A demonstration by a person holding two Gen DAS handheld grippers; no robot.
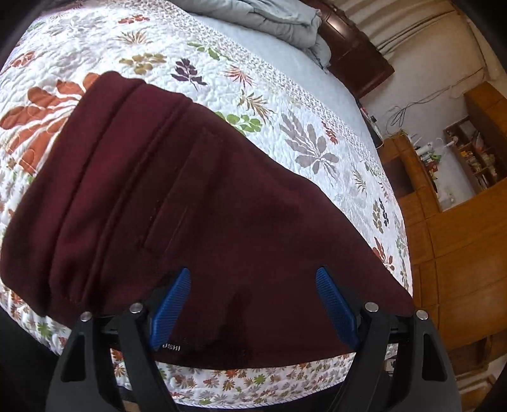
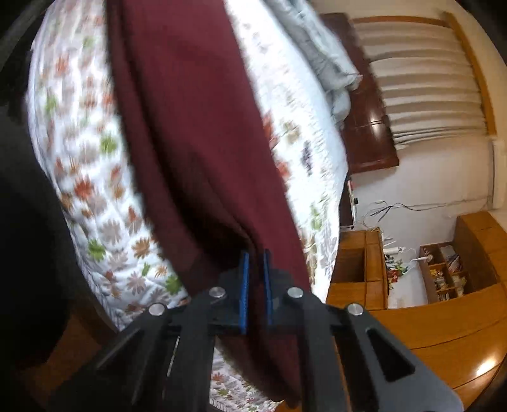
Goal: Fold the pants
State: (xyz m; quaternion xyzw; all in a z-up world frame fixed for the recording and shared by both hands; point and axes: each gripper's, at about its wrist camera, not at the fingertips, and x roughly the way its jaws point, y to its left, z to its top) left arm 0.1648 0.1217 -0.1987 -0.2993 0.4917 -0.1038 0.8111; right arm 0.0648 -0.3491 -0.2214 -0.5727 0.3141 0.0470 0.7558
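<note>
Dark maroon pants (image 1: 196, 202) lie on the floral quilt of the bed (image 1: 221, 63), with the gathered waistband at the left and the cloth reaching the bed's near edge. My left gripper (image 1: 253, 279) hovers just above the pants near that edge, its blue fingers (image 1: 172, 304) spread wide and nothing between them. In the right wrist view the pants (image 2: 196, 133) run up the frame as a long folded strip. My right gripper (image 2: 256, 256) is shut on a bunched fold of the maroon cloth, which hangs down past the fingers over the bed's edge.
A grey duvet (image 1: 275, 22) is piled at the head of the bed by the dark headboard (image 1: 358, 57). Wooden shelves (image 1: 469, 149) and cabinets stand along the right wall, with cables and small items. Pale curtains (image 2: 424, 82) hang beyond.
</note>
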